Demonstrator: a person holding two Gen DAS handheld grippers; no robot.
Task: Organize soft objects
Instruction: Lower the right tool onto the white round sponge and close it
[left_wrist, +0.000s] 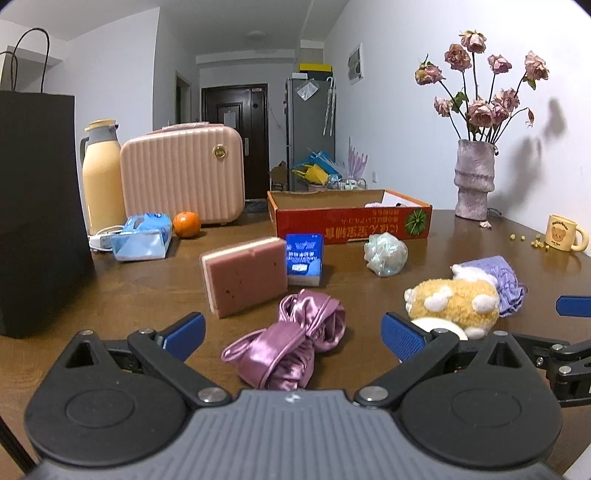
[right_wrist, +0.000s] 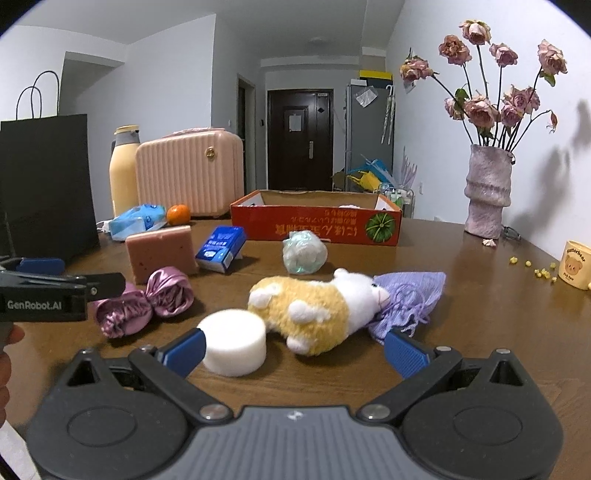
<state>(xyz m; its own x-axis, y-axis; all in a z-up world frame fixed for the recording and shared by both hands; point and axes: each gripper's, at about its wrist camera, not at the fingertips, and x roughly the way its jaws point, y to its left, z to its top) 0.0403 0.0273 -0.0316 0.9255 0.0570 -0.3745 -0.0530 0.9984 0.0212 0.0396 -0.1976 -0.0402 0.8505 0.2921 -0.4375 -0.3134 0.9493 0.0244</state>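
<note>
A pink satin bow (left_wrist: 291, 347) lies on the wooden table between the wide-open fingers of my left gripper (left_wrist: 293, 338). A yellow and white plush toy (right_wrist: 314, 310) lies just ahead of my open right gripper (right_wrist: 295, 352), with a white foam cylinder (right_wrist: 236, 341) by the left finger. A lilac knitted pouch (right_wrist: 410, 299) lies right of the plush. A pink sponge (left_wrist: 245, 278), a pale mesh ball (left_wrist: 386, 253) and a blue tissue pack (left_wrist: 304, 258) sit farther back. An open red cardboard box (right_wrist: 317, 225) stands behind them.
A black paper bag (left_wrist: 37, 206) stands at the left edge. A yellow thermos (left_wrist: 101, 177), pink case (left_wrist: 183, 177), orange (left_wrist: 186, 224) and blue wipes pack (left_wrist: 142, 238) are at back left. A vase of dried roses (right_wrist: 487, 192) and a yellow mug (right_wrist: 576, 264) stand right.
</note>
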